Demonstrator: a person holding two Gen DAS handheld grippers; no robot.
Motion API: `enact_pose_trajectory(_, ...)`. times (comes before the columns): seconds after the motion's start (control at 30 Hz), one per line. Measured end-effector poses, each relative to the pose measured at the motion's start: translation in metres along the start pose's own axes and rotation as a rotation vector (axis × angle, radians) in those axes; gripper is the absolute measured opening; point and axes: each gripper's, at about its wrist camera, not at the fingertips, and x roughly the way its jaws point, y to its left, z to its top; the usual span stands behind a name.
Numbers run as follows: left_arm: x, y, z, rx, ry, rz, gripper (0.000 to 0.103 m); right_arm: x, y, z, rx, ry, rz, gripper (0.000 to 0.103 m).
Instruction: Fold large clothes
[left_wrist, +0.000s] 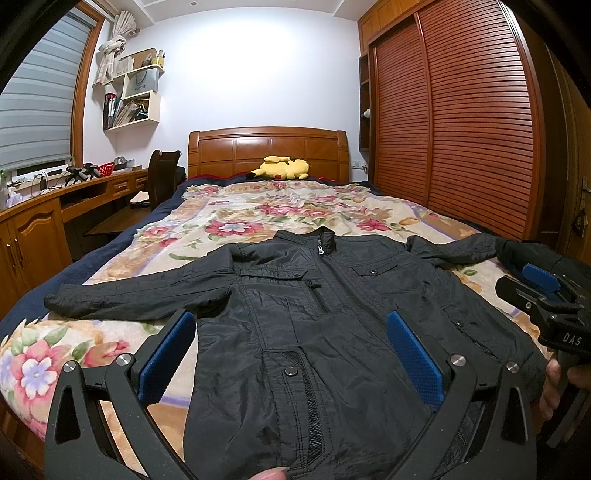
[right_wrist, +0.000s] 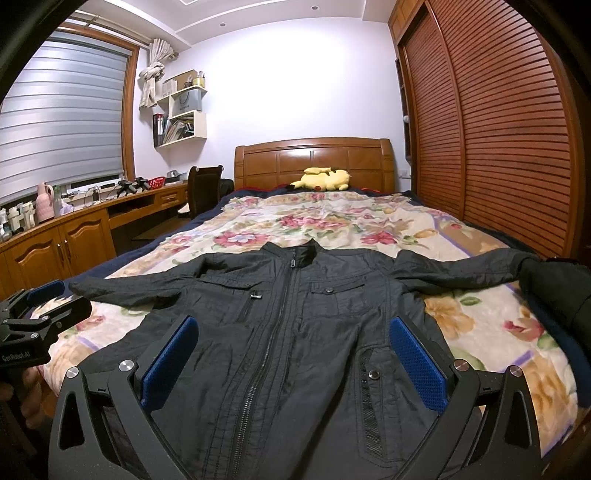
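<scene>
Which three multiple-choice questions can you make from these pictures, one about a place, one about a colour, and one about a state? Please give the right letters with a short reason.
1. Where does the yellow plush toy lie?
A. by the headboard
B. on the desk
C. on the jacket

2. What colour are the pads of the left tool?
A. red
B. blue
C. white

3. How is the black jacket lying?
A. folded in half
B. rolled up
C. spread flat, zipped, sleeves out

Answers: 1 A, it rests at the head of the bed. 2 B, both pads are blue. 3 C, both sleeves stretch sideways and the zip is closed.
</scene>
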Motion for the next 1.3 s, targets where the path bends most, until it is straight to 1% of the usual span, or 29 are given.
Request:
enact_pose_trajectory(0.93, 0.001, 0.001, 0.001, -0.005, 0.003, -0.001, 0.103, 0.000, 0.000, 0.000, -0.001, 0.004, 0.005, 0.103)
enact_pose_trajectory(1.07, 0.003, 0.007, 0.002, -0.019, 0.016, 0.001, 0.103, -0.001, -0.001, 0.004, 0.004, -0.010, 0.021, 0.103)
enact_pose_trajectory(1.2, 0.000, 0.022, 0.003, -0.043, 0.022, 0.019, 0.103, 0.004, -0.002, 0.008, 0.001, -0.023, 0.017, 0.103)
enact_pose_trajectory(1.3, 0.005, 0.030, 0.000, -0.044, 0.027, 0.037, 0.103, 0.015, -0.001, 0.007, -0.004, -0.006, 0.009, 0.103)
